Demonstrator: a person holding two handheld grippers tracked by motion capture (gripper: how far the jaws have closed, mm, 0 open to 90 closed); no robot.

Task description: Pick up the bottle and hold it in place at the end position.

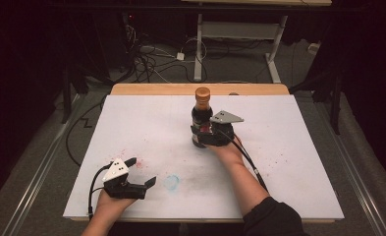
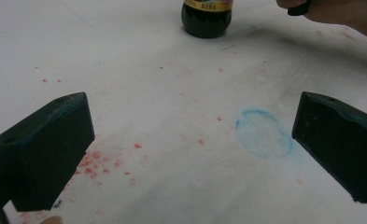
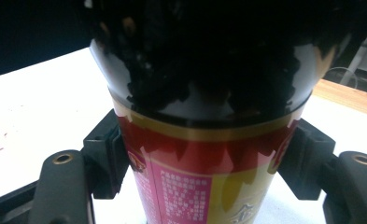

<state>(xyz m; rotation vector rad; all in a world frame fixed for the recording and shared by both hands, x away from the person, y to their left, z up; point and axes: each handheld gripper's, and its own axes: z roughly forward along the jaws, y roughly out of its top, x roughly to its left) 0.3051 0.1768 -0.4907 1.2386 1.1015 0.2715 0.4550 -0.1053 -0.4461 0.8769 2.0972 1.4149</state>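
While the right gripper (image 1: pixel 204 132) clamps the dark bottle (image 1: pixel 202 114) upright at table (image 1: pixel 289 147) centre, the left gripper (image 1: pixel 140 172) rests gaping at seven o'clock. Blue ring stain (image 2: pixel 264 133) between its jaws.

A dark bottle (image 1: pixel 202 118) with an orange-brown cap and a red, gold and pink label stands upright near the middle of the white worktop (image 1: pixel 289 162), clamped between the right tongs (image 1: pixel 204 132).

black gripper (image 1: pixel 140 171), grey plate (image 1: pixel 116 170), dark sleeve (image 1: pixel 271 219)
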